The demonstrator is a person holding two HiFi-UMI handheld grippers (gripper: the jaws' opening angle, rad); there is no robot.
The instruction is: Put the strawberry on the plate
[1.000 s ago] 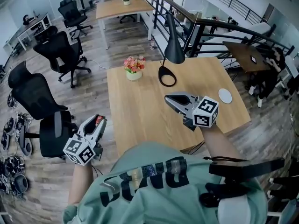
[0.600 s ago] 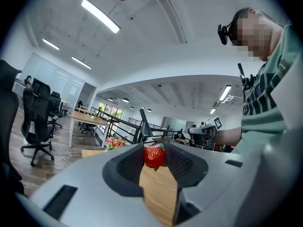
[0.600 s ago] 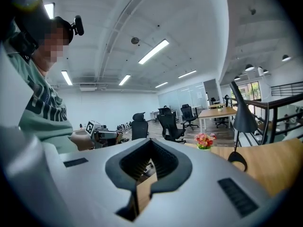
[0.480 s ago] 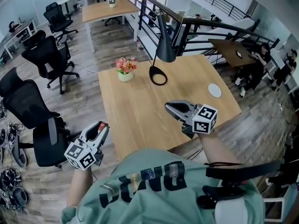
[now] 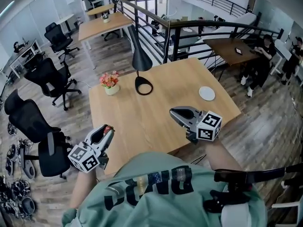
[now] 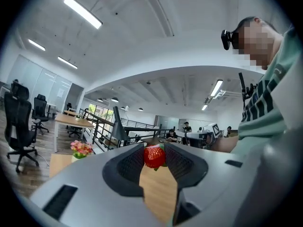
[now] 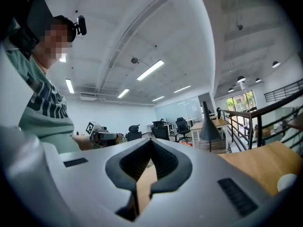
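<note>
The left gripper (image 5: 107, 130), at the head view's lower left, pinches a glossy, seed-dimpled red strawberry (image 6: 154, 156) between ribbed dark jaws. The right gripper's (image 7: 150, 143) jaws meet at their tips. A small round white plate (image 5: 207, 93), possibly ceramic, lies upper right on the pale wood-grain bench (image 5: 156, 112).

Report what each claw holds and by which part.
The left claw holds the strawberry, pinched by its sides between the jaw tips. The right claw is shut and holds nothing.
</note>
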